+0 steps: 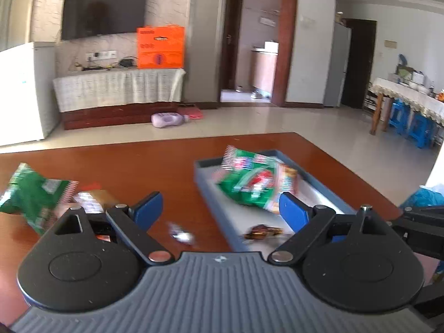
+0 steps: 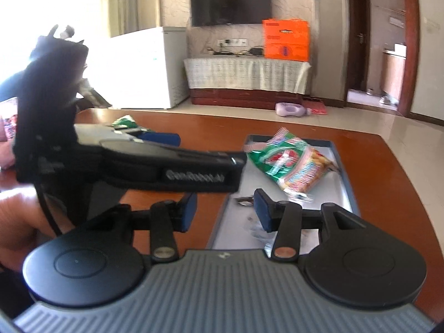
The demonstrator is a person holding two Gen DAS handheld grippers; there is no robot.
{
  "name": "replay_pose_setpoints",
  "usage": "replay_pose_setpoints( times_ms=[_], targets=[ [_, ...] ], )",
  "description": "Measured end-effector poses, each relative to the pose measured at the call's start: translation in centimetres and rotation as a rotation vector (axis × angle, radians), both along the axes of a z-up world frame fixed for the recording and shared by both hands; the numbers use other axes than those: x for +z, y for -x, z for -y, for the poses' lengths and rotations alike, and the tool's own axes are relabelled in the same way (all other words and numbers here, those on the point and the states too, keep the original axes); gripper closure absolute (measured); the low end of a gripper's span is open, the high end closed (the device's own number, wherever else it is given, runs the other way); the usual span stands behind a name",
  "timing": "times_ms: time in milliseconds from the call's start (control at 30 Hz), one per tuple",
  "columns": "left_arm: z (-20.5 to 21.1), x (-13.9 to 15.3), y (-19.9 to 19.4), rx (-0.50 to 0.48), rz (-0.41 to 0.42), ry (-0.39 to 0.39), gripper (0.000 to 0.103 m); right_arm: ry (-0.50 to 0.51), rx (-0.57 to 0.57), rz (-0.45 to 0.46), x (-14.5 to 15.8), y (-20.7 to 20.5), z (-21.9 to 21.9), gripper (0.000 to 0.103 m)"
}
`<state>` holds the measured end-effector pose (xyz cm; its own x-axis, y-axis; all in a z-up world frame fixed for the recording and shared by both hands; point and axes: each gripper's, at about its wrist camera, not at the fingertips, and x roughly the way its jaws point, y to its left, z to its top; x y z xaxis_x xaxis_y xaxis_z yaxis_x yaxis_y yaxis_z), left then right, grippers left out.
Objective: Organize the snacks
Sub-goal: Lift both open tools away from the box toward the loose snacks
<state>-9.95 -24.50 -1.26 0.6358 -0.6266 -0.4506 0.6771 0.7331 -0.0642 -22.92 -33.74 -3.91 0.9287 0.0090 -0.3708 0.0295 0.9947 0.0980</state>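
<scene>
Two grippers hang over the wooden table [image 1: 144, 166], and both stand spread with nothing between the pads. Closest to your left gripper [image 1: 220, 211] lies a small silver-wrapped candy [image 1: 181, 234] on bare wood, just left of the tray's near corner. A dark brown wrapped sweet [image 1: 262, 231] sits right at the near end of the tray [image 1: 204, 179]; blur keeps me from telling whether it rests on the rim or inside. Your right gripper [image 2: 226, 212] straddles the tray's left wall, with your left tool crossing just ahead of it, so a quick reach from either side could knock the two together. Further in, the green packet [image 1: 249, 187] lies in the tray, overlapping a reddish one. Off to the left, a second green packet [image 1: 33, 194] and a brown wrapper [image 1: 94, 198] lie loose on the table, probably awaiting collection. If you go for the small candy, a flat approach may skid it away; a pad catching the tray wall could shift the whole tray.
</scene>
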Motion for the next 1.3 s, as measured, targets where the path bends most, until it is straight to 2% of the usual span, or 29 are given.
replay_pose_setpoints(
  times_ms=[300, 467, 600, 767, 900, 967, 1033, 1167, 1300],
  targets=[
    [-7.6, -0.9, -3.5, 0.126, -0.023, -0.056, 0.010, 0.008, 0.124, -0.039, -0.5, -3.5, -3.9, 0.055],
    [-9.6, -1.5, -4.3, 0.150, -0.029, -0.073, 0.010, -0.067, 0.137, -0.062, -1.3, -5.5, -5.1, 0.055],
    [-9.5, -2.0, -4.9, 0.159, -0.043, -0.080, 0.010, -0.160, 0.128, -0.130, -3.3, -7.8, -5.2, 0.055],
    [-8.1, -3.0, -5.3, 0.143, -0.048, -0.097, 0.010, -0.116, 0.043, -0.179, -4.5, -8.7, -4.0, 0.056],
    [-7.4, -3.9, -5.4, 0.126, -0.042, -0.108, 0.010, -0.083, 0.024, -0.172, -4.5, -8.5, -3.1, 0.058],
    [-7.2, -4.5, -5.8, 0.127, -0.051, -0.110, 0.010, -0.026, -0.029, -0.173, -4.6, -8.4, -2.7, 0.058],
    [-7.0, -5.0, -6.3, 0.131, -0.061, -0.111, 0.010, -0.031, -0.061, -0.176, -4.6, -8.3, -1.9, 0.058],
    [-6.6, -5.9, -7.1, 0.132, -0.071, -0.118, 0.010, -0.050, -0.055, -0.157, -4.5, -8.0, -1.6, 0.056],
    [-6.0, -6.6, -7.8, 0.126, -0.073, -0.120, 0.010, -0.012, 0.001, -0.138, -4.3, -8.8, -3.3, 0.056]
  ],
)
